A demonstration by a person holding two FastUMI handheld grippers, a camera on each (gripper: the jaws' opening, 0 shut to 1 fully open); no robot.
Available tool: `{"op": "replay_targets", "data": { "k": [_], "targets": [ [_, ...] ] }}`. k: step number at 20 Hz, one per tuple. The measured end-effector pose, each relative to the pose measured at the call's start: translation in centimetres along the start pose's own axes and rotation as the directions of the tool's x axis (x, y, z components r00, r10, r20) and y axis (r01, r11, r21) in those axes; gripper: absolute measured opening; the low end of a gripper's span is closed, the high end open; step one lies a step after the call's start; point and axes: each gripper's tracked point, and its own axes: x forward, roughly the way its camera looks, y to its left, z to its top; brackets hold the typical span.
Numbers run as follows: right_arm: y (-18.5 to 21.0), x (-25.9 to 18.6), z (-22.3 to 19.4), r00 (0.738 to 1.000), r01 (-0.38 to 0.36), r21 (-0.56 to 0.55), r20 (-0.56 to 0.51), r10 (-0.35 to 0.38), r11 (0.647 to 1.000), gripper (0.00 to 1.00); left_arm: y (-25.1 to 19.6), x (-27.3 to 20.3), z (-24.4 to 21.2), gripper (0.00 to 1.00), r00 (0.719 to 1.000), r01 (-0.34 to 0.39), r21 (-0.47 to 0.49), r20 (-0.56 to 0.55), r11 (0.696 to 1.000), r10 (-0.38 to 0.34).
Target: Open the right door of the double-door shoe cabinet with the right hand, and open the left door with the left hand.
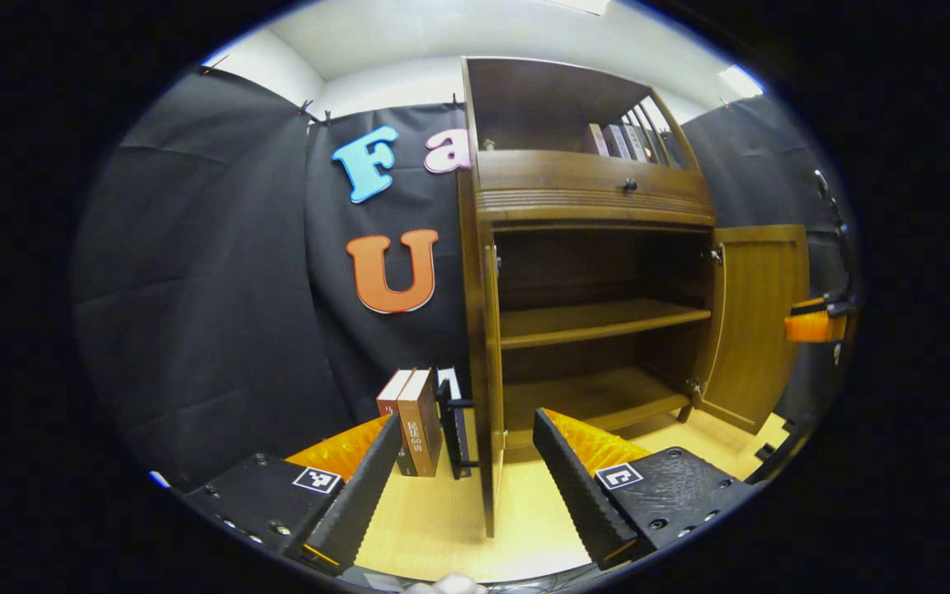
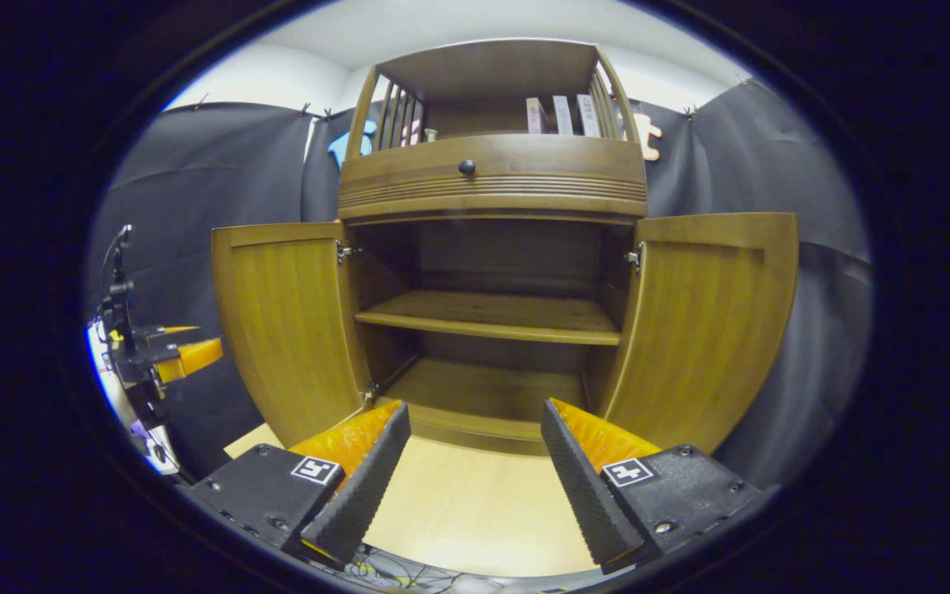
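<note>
Both grippers held free, jaws apart.

The left gripper has its fingers spread wide with nothing between them. The right gripper is spread just as wide and grips nothing. Each gripper also appears at the far edge of the other's view, too small to judge.

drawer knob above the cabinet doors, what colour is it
Black round drawer knob, clearest in the right gripper view.
</note>
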Motion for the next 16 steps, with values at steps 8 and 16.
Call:
{"op": "replay_targets", "data": {
  "k": [8, 16],
  "targets": [
    [-1.2, -0.3, 1.6, 0.998, 0.037, 0.006, 0.043, -0.037, 0.999, 1.00, -6.4, 0.5, 7.0, 1.00, 0.995, -0.020, -0.040, 0.099, 0.999, 0.024],
    [-4.3, -1.8, 3.0, 0.986, 0.139, 0.044, 0.092, -0.142, 0.989, 1.00, -15.5, 2.8, 5.6, 0.94, 0.992, 0.104, -0.034, 0.080, 0.994, -0.101]
  ]
}}
